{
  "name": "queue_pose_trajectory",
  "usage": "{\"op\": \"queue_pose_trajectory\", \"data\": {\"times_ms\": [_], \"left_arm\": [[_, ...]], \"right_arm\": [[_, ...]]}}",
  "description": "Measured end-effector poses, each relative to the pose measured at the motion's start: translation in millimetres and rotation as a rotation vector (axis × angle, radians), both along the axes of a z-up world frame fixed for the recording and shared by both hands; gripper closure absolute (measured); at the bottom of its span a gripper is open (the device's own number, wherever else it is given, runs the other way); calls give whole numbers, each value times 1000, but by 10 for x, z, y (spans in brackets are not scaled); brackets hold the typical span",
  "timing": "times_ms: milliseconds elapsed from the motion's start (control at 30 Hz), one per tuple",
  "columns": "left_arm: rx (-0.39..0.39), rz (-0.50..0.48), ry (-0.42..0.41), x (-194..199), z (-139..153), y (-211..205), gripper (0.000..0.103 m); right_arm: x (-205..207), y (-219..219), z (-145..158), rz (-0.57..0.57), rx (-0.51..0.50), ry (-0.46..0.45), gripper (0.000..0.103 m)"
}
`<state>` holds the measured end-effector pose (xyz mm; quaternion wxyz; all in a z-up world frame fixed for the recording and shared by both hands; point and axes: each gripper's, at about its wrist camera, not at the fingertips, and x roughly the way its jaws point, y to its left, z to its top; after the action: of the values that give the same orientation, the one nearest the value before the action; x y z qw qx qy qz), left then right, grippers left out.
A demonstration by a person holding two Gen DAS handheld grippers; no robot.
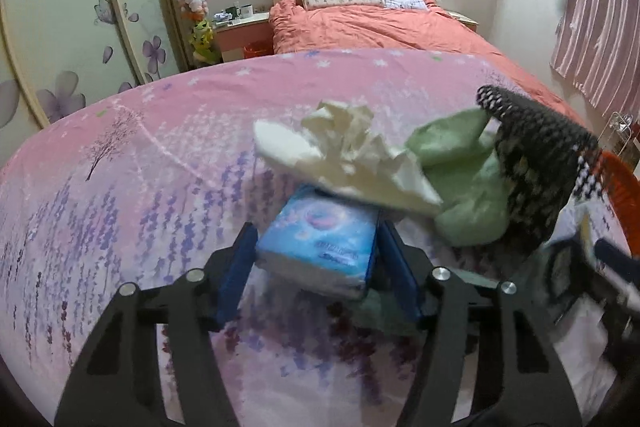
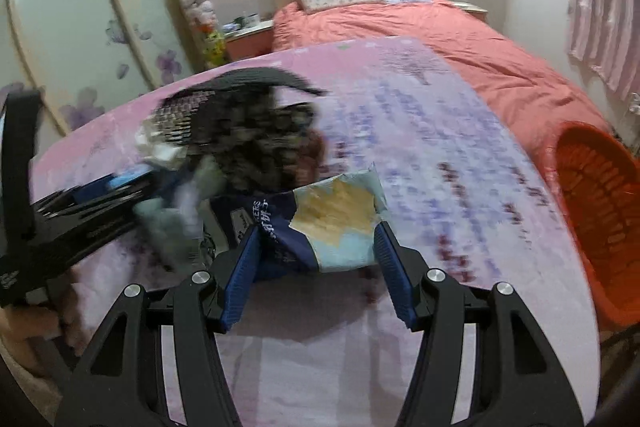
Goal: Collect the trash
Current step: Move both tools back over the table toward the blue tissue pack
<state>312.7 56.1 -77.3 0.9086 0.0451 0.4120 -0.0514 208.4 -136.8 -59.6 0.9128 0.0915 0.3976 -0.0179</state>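
Tissue pack [image 1: 320,243], blue, sits between the blue pads of the left gripper [image 1: 318,259] in the left wrist view; both pads press its sides, so the jaws grip it at a middling width. It lies low over a pink flowered sheet [image 1: 140,187]. Just beyond it are a crumpled white tissue [image 1: 348,155] and, to the right, a green cloth [image 1: 468,195] beside a black patterned garment [image 1: 532,163]. An orange basket [image 1: 624,195] shows at the far right edge. In the right wrist view, the right gripper [image 2: 318,259] clasps a snack wrapper [image 2: 320,227], dark blue and pale with a yellow patch, at about half width. The garment [image 2: 240,131] lies left of it, blurred, with the left gripper's black frame [image 2: 60,219] further left. The basket [image 2: 600,219] stands to the right, beside the sheet [image 2: 440,167].
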Motion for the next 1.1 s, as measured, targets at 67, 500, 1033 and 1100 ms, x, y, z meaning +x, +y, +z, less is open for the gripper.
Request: {"op": "queue_pose_trajectory", "data": {"times_ms": [67, 500, 1033, 1100], "left_arm": [[-7, 21, 3, -43, -25, 116, 41], [-33, 84, 15, -209, -63, 548, 42], [-47, 72, 24, -258, -108, 614, 42], [-48, 74, 26, -270, -112, 612, 42]], "right_arm": [[-7, -128, -7, -42, -5, 7, 45], [-64, -475, 87, -90, 115, -58, 31], [-78, -655, -196, -94, 14, 118, 44], [47, -665, -193, -119, 10, 105, 48]]}}
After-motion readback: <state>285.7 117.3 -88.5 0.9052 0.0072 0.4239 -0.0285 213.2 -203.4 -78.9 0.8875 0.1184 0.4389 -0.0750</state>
